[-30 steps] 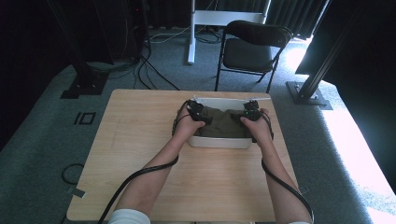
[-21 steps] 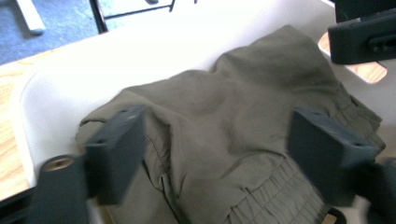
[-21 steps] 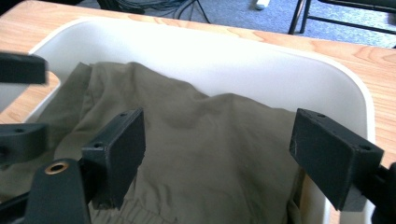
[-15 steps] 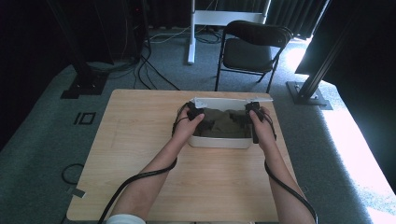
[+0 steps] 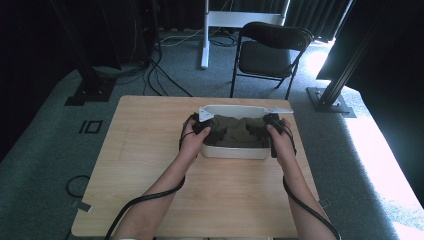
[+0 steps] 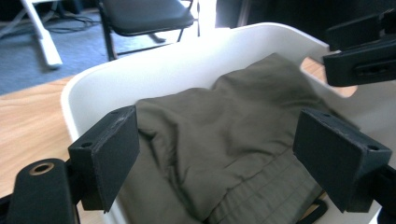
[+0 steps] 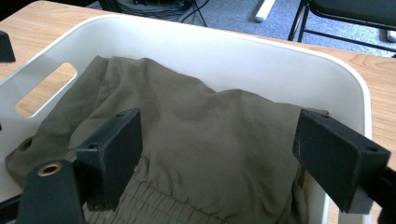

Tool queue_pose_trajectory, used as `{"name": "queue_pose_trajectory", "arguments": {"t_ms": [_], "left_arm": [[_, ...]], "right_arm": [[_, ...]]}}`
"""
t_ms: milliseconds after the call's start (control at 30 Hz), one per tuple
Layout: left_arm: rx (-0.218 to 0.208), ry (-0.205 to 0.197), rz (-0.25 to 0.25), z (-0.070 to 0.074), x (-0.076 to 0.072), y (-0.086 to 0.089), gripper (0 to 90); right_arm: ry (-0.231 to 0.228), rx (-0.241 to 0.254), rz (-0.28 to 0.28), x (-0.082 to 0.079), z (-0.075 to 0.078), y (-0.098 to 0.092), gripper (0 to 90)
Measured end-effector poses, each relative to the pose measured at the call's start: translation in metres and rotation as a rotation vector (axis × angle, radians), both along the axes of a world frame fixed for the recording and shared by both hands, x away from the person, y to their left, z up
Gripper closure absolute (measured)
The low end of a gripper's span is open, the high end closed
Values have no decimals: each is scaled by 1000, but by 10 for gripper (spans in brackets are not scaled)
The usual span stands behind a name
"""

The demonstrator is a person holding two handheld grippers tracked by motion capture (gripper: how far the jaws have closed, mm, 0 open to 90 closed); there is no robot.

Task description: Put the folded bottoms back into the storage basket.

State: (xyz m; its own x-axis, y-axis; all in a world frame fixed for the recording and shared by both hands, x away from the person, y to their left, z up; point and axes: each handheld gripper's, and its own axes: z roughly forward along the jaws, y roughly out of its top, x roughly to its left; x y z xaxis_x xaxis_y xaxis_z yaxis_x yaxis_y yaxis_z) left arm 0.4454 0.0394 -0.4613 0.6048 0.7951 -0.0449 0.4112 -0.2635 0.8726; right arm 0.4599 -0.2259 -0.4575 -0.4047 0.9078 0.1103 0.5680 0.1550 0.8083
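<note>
2 grippers, left (image 5: 201,123) and right (image 5: 270,121), gape empty — jaws just opened; lift clear, leaving the olive cloth garment (image 5: 234,131) inside the white plastic tub (image 5: 235,151).

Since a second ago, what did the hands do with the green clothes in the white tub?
Both grippers let go: the left gripper and right gripper have just opened their jaws and drawn back toward the person, off the olive garment. It lies loose under the open jaws. The white tub and the table stayed put.
</note>
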Motion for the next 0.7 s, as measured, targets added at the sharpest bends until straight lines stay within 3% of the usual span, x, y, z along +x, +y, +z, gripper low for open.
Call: {"name": "queue_pose_trajectory", "arguments": {"t_ms": [233,400,700], "left_arm": [[-35,-22,-5,5,-11,7,159],[-23,-32,-17,7,-22,11,158],[-42,-43,-5,9,-35,22,158]], "right_arm": [[-22,-11,35,-11,2,2,156],[-36,-7,52,-19,3,2,136],[-61,-18,74,-33,5,0,137]]}}
